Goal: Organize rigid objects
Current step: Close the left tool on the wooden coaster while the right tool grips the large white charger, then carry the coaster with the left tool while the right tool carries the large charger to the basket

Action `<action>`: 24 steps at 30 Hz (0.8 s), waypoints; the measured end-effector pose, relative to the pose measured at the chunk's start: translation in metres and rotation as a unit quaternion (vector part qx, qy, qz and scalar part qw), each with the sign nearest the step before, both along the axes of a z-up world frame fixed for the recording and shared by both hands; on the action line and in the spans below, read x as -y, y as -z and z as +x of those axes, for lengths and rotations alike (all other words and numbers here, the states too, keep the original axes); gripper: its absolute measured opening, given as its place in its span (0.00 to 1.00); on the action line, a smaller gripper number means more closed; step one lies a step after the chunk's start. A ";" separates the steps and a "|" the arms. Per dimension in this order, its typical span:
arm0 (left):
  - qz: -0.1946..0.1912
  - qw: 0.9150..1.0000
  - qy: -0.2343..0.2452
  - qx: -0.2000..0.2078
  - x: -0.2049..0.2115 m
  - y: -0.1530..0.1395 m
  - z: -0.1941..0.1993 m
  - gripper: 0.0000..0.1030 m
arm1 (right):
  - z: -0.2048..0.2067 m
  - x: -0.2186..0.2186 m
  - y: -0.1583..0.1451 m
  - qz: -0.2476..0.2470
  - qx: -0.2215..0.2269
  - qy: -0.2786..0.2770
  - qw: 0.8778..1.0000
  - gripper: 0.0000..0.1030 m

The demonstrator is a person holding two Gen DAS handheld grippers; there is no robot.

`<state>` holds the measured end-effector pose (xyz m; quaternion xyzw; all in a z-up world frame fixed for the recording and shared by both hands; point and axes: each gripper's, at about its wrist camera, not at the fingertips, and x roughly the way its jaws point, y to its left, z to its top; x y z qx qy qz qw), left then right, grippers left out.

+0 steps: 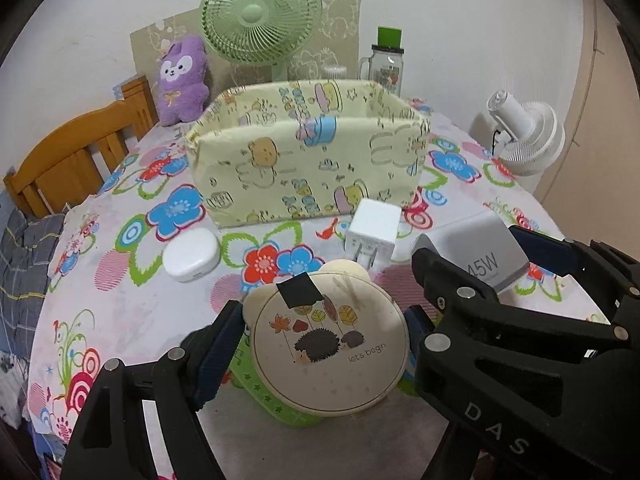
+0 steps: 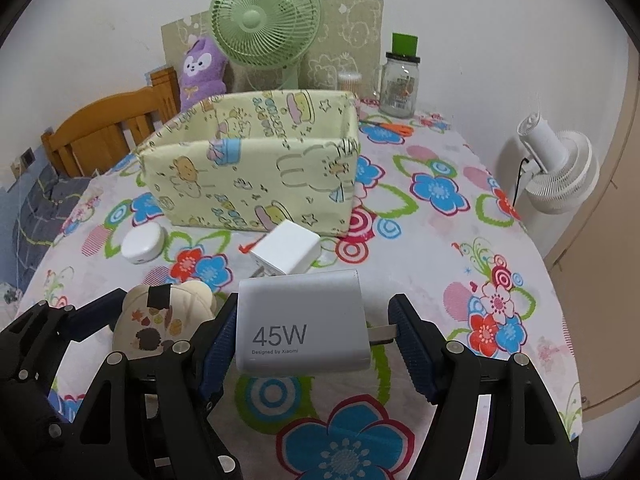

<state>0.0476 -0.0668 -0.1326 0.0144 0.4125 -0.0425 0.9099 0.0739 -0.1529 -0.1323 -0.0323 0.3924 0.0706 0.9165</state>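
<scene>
Left hand-held gripper [image 1: 324, 344] narrow, pads against round hedgehog case [image 1: 330, 346]; smooth rim, maybe slippery. Right hand-held gripper [image 2: 314, 340] wide around 45W charger [image 2: 300, 320]: stiff, dense; grip flat sides, avoid prongs.

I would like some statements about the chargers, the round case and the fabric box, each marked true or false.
1. The left gripper has the round hedgehog case between its fingers. True.
2. The 45W charger lies inside the fabric box. False: it is on the table, between the right gripper fingers.
3. The small white charger lies in front of the box. True.
4. The green fan stands inside the box. False: behind it.
</scene>
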 end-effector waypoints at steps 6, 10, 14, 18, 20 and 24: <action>-0.005 1.000 0.001 0.018 -0.004 -0.020 -0.004 0.80 | -0.007 -0.006 -0.023 -0.001 0.023 -0.003 1.000 0.73; -0.006 1.000 0.001 0.023 -0.005 -0.028 -0.005 0.80 | -0.010 -0.010 -0.033 0.000 0.032 -0.006 0.999 0.73; -0.010 0.999 0.005 0.033 -0.005 -0.042 -0.006 0.80 | -0.011 -0.010 -0.046 0.011 0.037 -0.007 0.999 0.73; -0.012 0.999 0.009 0.045 -0.005 -0.055 -0.006 0.80 | -0.013 -0.011 -0.060 0.005 0.050 -0.003 0.999 0.73; -0.012 0.999 0.010 0.050 -0.006 -0.060 -0.005 0.80 | -0.013 -0.011 -0.066 0.005 0.055 -0.003 0.998 0.73; -0.009 0.998 0.013 0.060 -0.008 -0.070 -0.005 0.80 | -0.014 -0.011 -0.077 0.010 0.062 -0.003 0.998 0.73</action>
